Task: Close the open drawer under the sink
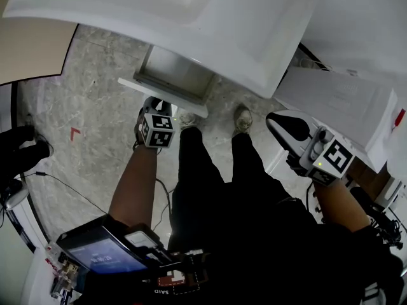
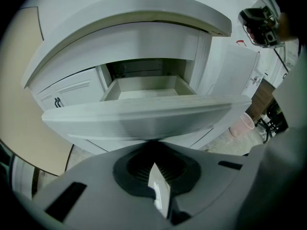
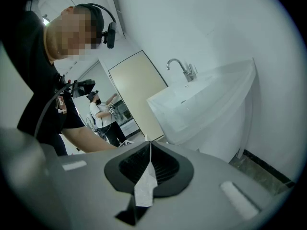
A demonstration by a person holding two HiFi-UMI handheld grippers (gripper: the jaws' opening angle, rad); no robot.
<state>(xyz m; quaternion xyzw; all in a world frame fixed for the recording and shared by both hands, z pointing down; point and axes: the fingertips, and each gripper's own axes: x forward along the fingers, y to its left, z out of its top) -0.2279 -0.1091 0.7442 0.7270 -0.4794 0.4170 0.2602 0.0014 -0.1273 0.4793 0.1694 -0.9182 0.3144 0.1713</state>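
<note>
The white drawer [image 1: 166, 84] under the sink [image 1: 191, 18] stands pulled out, its inside [image 2: 144, 87] empty. Its long front panel [image 2: 144, 116] fills the middle of the left gripper view. My left gripper [image 1: 154, 104] points steeply down at that panel, shut with nothing between its jaws. Its tip [image 2: 151, 143] sits right at the panel's lower edge; whether it touches I cannot tell. My right gripper [image 1: 272, 118] hangs off to the right of the sink, shut and empty [image 3: 149, 146]. It looks at the sink's side [image 3: 206, 104] and tap [image 3: 182, 70].
The person's legs and shoes [image 1: 241, 116] stand on the marble floor just before the drawer. A white cabinet [image 1: 343, 100] is at the right and a beige door [image 2: 29, 128] at the left. A pink bin [image 2: 242, 123] stands beside the sink unit. A cable [image 1: 63, 183] lies on the floor.
</note>
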